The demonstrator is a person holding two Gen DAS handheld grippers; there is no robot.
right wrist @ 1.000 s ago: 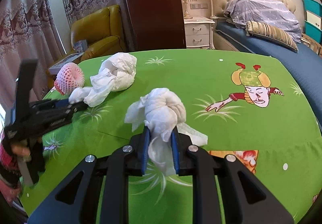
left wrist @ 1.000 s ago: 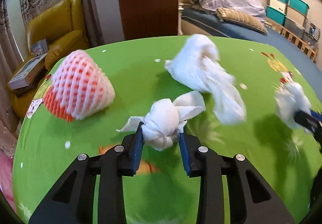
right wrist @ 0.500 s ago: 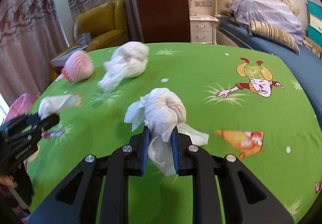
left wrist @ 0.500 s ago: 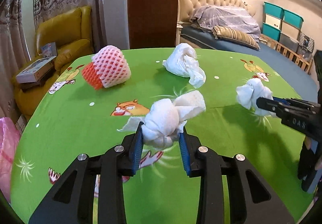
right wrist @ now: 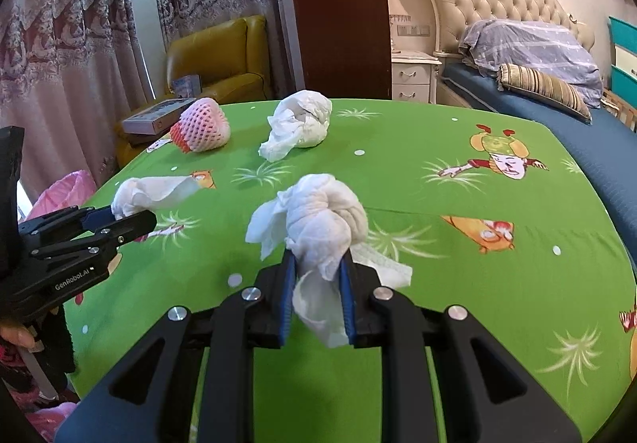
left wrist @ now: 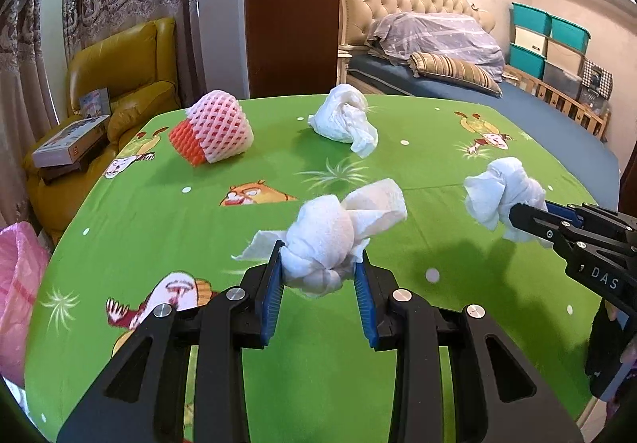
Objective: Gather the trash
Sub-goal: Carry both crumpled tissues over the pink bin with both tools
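Clamping one crumpled tissue wad each, left gripper and right gripper hover above the green table.

Left gripper and right gripper both clamped.

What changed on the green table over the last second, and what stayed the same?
Both tools pulled back from the loose tissue and netted fruit, which now look farther away. The left tool stayed clamped on its tissue wad, the right tool on its wad. Nothing was released.

"das" on the right tool; "genrobot.ai" on the left tool.
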